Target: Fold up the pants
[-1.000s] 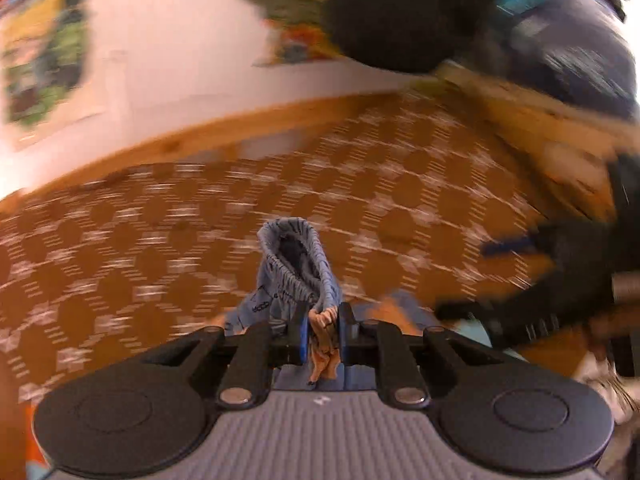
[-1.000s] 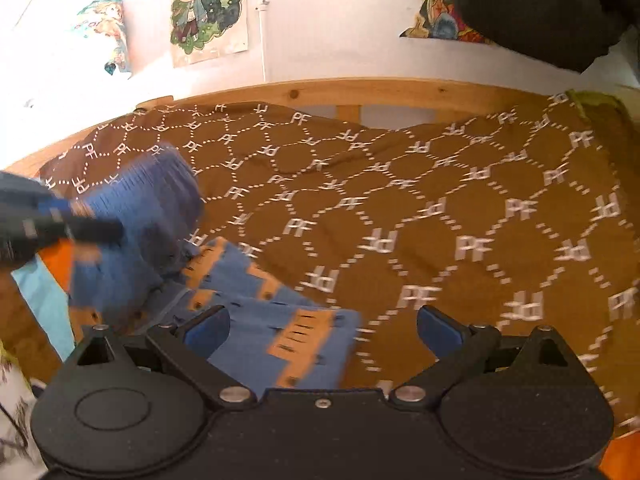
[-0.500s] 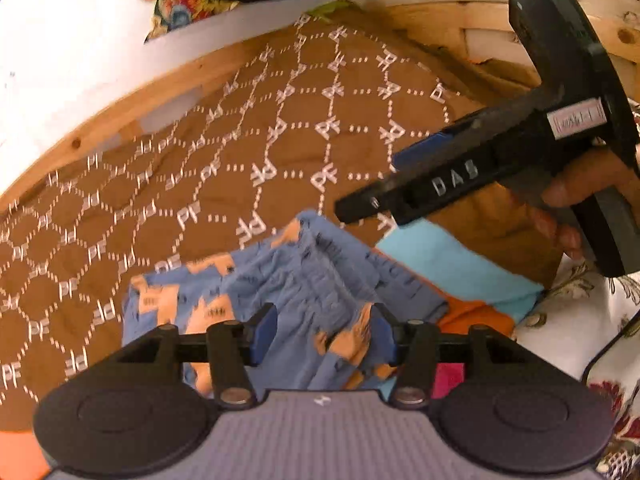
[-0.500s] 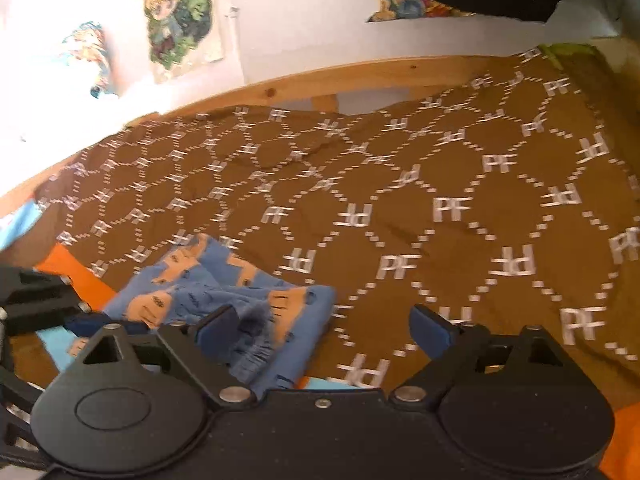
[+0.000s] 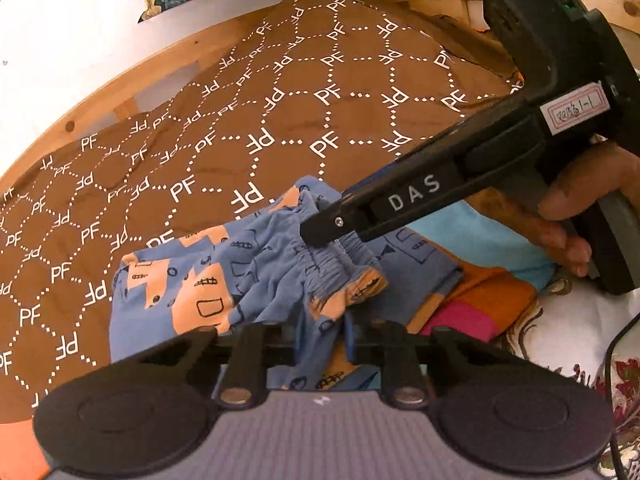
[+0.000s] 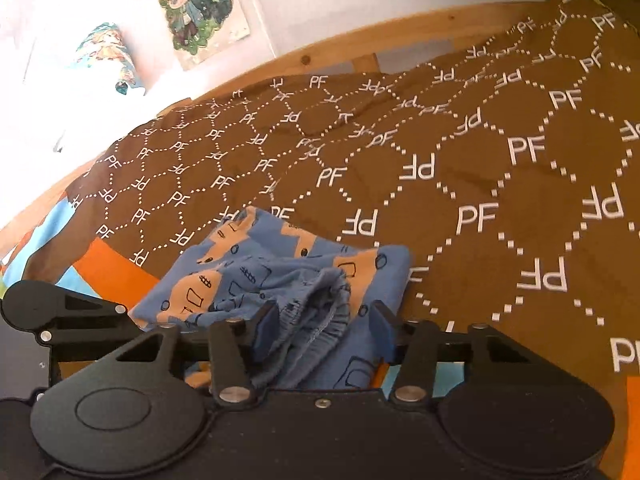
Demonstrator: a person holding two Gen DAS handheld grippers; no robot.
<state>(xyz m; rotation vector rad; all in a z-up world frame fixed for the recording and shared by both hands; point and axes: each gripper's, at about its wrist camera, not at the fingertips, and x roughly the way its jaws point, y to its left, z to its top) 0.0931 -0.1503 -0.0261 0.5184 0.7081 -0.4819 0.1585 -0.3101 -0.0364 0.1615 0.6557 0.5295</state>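
While bunched, pants (image 6: 304, 292) between right fingers (image 6: 264, 332).

Soft matt cloth pants (image 5: 208, 280) w/ ribbed waistband, on matt quilted bedspread (image 5: 320, 92).

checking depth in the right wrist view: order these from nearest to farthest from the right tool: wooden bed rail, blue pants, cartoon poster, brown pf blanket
1. blue pants, between the closing right tool pads
2. brown PF blanket, spread beyond
3. wooden bed rail, far edge
4. cartoon poster, on the wall behind
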